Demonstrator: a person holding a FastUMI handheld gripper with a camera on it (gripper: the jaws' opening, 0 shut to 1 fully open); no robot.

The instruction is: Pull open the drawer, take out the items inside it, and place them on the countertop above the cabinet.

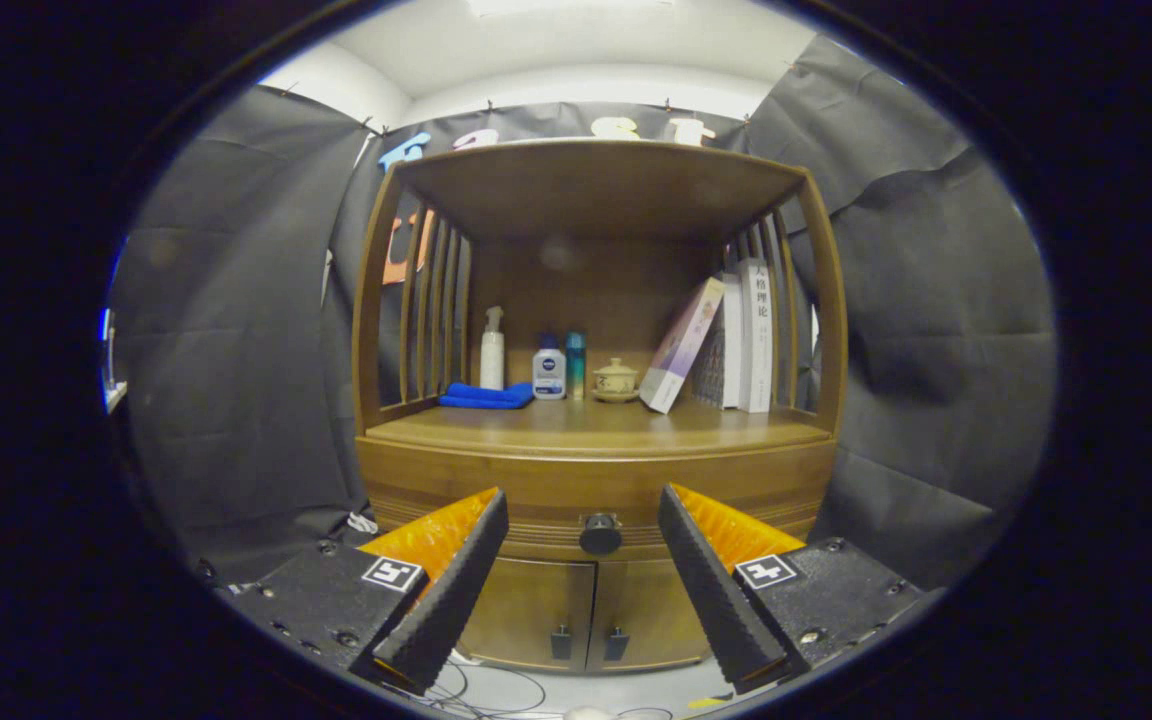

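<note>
A wooden cabinet stands straight ahead. Its drawer [536, 500] is closed, with a dark round knob [600, 536] at the middle of its front. My gripper [584, 505] is open, some distance short of the cabinet, and the knob appears in the gap between the two fingers. Nothing is held. The countertop [596, 425] lies just above the drawer, under a shelf roof. What the drawer holds is hidden.
On the countertop sit a folded blue cloth [486, 396], a white pump bottle [492, 350], a small white bottle [549, 370], a teal tube [575, 364], a lidded cup [615, 380] and leaning books [726, 345]. Two small doors [586, 610] close the space below the drawer. Cables lie on the floor.
</note>
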